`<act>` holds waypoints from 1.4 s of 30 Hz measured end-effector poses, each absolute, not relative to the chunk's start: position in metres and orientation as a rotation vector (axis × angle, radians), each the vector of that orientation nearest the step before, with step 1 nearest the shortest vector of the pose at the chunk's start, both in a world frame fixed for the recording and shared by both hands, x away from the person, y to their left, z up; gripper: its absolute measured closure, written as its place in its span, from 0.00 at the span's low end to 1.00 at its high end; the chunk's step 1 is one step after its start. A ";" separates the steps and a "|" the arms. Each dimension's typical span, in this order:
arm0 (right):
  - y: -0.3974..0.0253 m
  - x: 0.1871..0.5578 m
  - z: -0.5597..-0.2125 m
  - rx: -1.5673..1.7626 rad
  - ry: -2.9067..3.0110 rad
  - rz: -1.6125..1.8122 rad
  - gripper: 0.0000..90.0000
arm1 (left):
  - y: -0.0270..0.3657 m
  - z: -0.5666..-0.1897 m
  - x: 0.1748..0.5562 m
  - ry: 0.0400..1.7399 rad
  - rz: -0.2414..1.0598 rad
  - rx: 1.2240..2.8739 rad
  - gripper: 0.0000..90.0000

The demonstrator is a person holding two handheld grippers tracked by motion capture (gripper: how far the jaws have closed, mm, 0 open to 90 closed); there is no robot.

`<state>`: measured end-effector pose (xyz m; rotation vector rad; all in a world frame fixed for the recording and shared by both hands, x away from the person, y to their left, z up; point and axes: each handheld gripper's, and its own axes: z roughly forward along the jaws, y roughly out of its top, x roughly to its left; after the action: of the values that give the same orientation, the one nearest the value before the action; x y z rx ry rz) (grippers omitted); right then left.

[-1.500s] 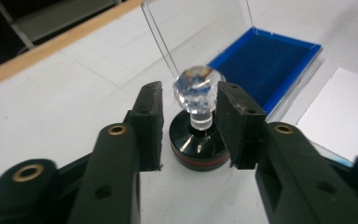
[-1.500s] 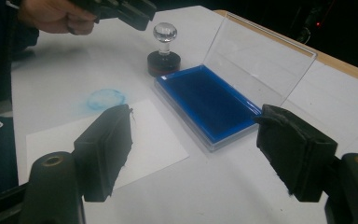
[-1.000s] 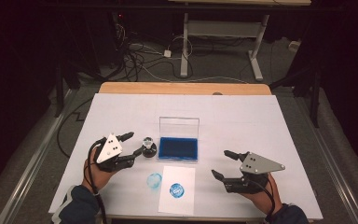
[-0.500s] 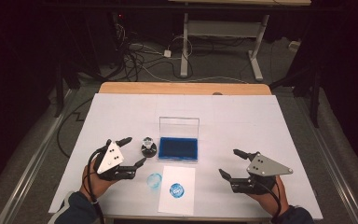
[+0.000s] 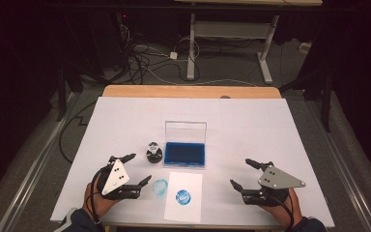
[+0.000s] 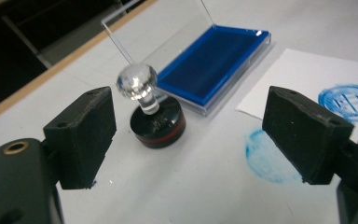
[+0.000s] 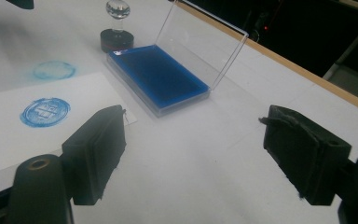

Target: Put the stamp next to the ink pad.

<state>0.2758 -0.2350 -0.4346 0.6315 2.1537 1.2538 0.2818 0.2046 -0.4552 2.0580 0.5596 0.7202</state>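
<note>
Currently both grippers sit low over the bench (image 5: 125, 116), empty. Landmark = ink pad (image 5: 185, 153) (blue, in clear case w/ lid standing open at its far side). Stamp (image 5: 154, 152), black round base w/ clear knob, stands upright just left of ink pad, near but not touching per left gripper view (image 6: 157, 122). Left gripper (image 5: 131, 169) is near-left of ink pad, jaws wide apart, holding nothing; stamp is ahead of the jaws, closer to one of them, no contact. Paper sheet (image 5: 183, 198) lies just in front of ink pad, w/ a blue round stamp print (image 5: 184, 197) on it. A second, fainter blue ring (image 5: 160, 186) is on the bench surface itself, just left of sheet. Right gripper (image 5: 244, 174) is well to the right of ink pad & nearer the person, jaws wide apart, nothing between them.
</note>
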 end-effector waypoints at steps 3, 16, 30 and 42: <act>-0.235 0.273 -0.438 0.642 2.152 1.259 0.23 | 0.208 -0.459 0.277 0.567 0.726 2.066 0.18; -0.229 0.262 -0.452 0.622 2.205 1.222 0.23 | 0.219 -0.472 0.267 0.614 0.666 2.118 0.18; -0.226 0.262 -0.449 0.598 2.195 1.228 0.23 | 0.222 -0.471 0.269 0.621 0.663 2.116 0.18; -0.226 0.262 -0.447 0.585 2.187 1.218 0.23 | 0.222 -0.471 0.269 0.621 0.667 2.126 0.19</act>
<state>0.2617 -0.2259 -0.4474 0.5845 2.1869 1.2181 0.2695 0.2223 -0.4711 2.1262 0.6212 0.6673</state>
